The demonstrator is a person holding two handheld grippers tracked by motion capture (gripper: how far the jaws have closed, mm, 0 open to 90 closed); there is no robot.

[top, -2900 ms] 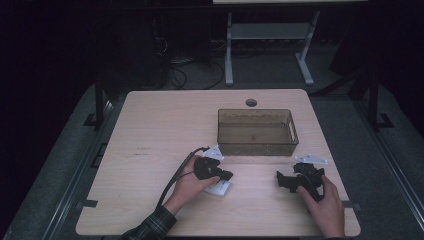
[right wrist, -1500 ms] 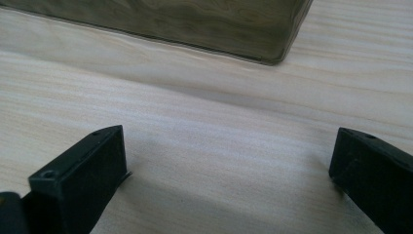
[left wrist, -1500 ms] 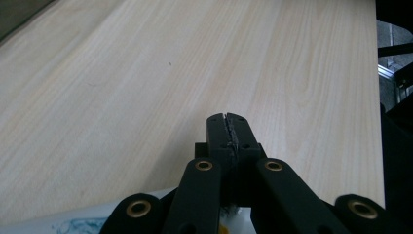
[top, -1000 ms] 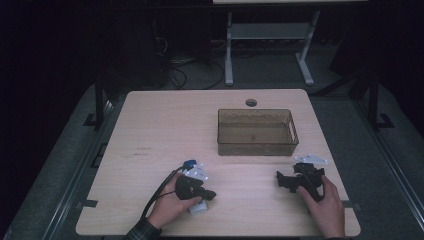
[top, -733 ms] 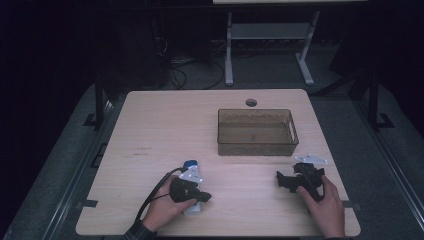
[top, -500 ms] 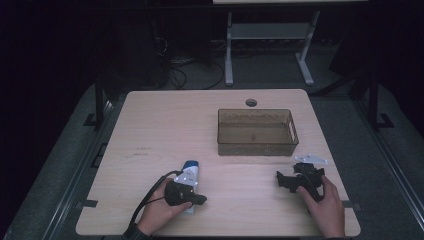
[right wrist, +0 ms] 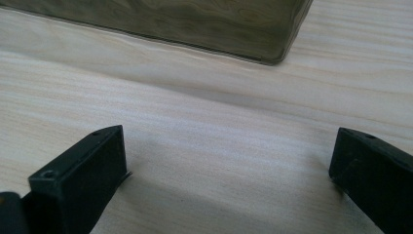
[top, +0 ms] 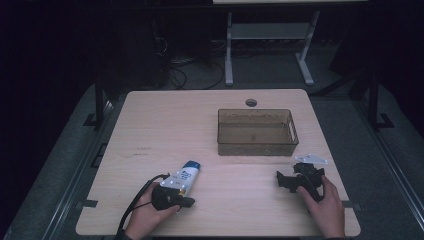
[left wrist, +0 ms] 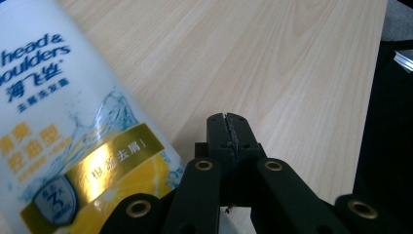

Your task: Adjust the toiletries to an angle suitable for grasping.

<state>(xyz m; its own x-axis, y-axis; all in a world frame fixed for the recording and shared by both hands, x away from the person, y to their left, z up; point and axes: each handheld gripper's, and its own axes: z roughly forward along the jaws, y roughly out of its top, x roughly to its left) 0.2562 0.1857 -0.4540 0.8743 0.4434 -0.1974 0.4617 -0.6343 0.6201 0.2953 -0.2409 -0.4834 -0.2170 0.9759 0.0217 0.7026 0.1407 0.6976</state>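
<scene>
High view. Against the earlier frames, the left tongs have travelled from mid-surface, beside the bin, toward the near left edge; the white plastic shampoo bottle with a blue cap has shifted with them and now lies bare, cap pointing away from the person. The right tongs have kept their place. Count: one pale wood-grain surface; one translucent brown rectangular plastic bin; one bottle; two tongs, each in one hand. The bottle lies flat at the near left of the surface, well apart from the bin, its base end just beside the left tongs. The right tongs rest near the bin's near right corner.

Left gripper view. The left tongs are together, tips meeting with nothing between them. The bottle lies just beside them to the left: white body, blue brand lettering, blue Chinese characters, a water-splash graphic, a gold band and yellow lemon artwork toward the bottom.

Right gripper view. The right tongs stand wide apart over bare surface, nothing between them. One corner of the bin shows ahead.
</scene>
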